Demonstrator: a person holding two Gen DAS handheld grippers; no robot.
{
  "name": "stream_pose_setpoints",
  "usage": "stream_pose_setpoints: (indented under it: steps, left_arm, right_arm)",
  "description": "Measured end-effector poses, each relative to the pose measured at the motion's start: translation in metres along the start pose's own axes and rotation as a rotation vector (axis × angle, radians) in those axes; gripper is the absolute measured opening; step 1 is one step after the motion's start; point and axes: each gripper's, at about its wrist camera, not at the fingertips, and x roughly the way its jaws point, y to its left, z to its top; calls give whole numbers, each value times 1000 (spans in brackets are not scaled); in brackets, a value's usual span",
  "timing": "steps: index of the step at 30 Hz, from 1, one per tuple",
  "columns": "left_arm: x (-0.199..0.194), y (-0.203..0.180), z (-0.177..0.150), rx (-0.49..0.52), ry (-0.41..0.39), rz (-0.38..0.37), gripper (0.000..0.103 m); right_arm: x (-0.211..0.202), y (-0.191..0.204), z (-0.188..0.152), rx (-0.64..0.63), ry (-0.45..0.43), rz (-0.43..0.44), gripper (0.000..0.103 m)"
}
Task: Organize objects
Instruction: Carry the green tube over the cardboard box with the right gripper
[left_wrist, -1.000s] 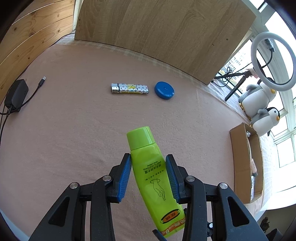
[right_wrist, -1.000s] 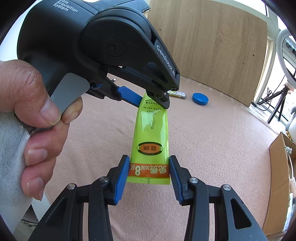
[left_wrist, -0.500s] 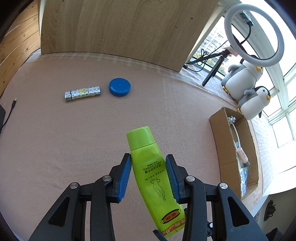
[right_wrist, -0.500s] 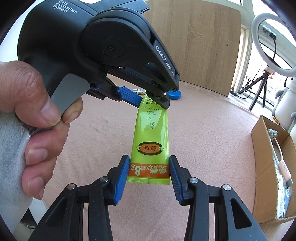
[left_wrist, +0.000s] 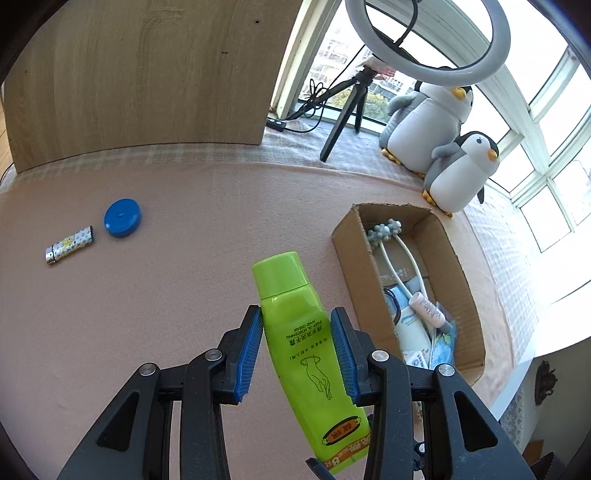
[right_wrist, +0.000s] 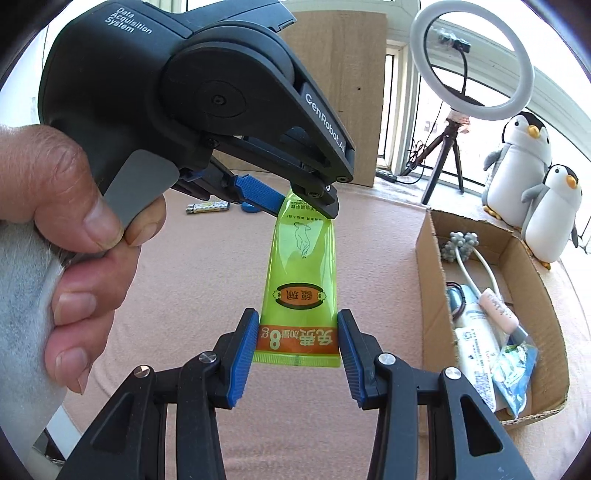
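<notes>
A lime-green hand cream tube (left_wrist: 308, 354) is carried above the pink-covered worktop (left_wrist: 177, 295), gripped by both tools at once. The left gripper (left_wrist: 297, 350) has its blue-padded jaws clenched on the upper body of the tube, just below the cap, which points toward 12 o'clock in the left wrist view. The right gripper (right_wrist: 297, 349) has its jaws clenched on the flat crimped end, at the orange band with white lettering. In the right wrist view the left gripper's black housing fills the upper left, with a person's hand (right_wrist: 70, 236) wrapped around its handle and a finger on the grey trigger.

An open cardboard box (left_wrist: 354, 251) lies at about 3 o'clock from the tube in the left wrist view, and the tube is still outside it, over bare cloth beside its near wall. Inside the box are a white massager with grey balls (left_wrist: 384, 230), a white tube (left_wrist: 412, 328), a small pink tube (left_wrist: 426, 306) and a blue packet (left_wrist: 443, 350).

At about 10 o'clock on the worktop a round blue tape measure (left_wrist: 122, 217) lies just beside a patterned lighter (left_wrist: 69, 244), apart from each other. Two plush penguins (left_wrist: 439, 147) sit beyond the box at about 1 o'clock, below a ring light (left_wrist: 428, 40) on a tripod. A wooden board (left_wrist: 140, 74) stands along the far edge.
</notes>
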Motion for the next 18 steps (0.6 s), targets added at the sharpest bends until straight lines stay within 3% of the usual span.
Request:
stream_pose_setpoints:
  steps: [18]
  left_arm:
    - [51,-129,13,117,49,-63,41]
  right_arm:
    - [-31,-109,-17,101,0,-96,39]
